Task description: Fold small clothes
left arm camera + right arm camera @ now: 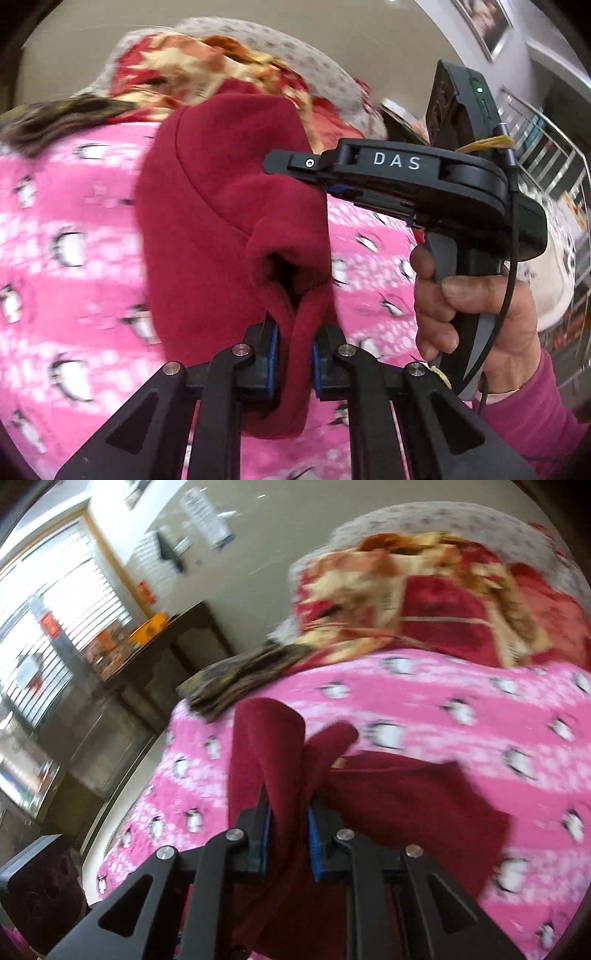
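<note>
Fleece (pixel 229 206), dark red, hangs between both tongs above a pink penguin blanket (pixel 74 229). From the left wrist view, the left tongs (pixel 295 354) are nearly closed, blue pads (pixel 272 345) pinching a bunched fold of the garment, which rises ahead of them in a broad panel with a curved seam and a dark opening just above the grip. The right tongs (pixel 295 166) come in from the right side of that view, held by a hand (pixel 476 310) in a pink sleeve; their tip meets the upper right edge of the fleece, though the pads themselves are hidden there by cloth.

From the right wrist view, the right tongs (pixel 290 842) are likewise closed down on a thick fold of the fleece (pixel 266 746), blue pads (pixel 313 843) pressed to it on either side. More of the red cloth spreads to the right and low, draped over the blanket (pixel 461 701). Both views are blurred.

Behind the blanket lies a red and gold patterned cloth (pixel 424 590) on a pale spotted sheet (pixel 424 517), with a brown mottled cloth (pixel 240 679) at the blanket's far left edge. A dark cabinet (pixel 166 653) stands by a window with blinds (pixel 55 602) off to the left.
</note>
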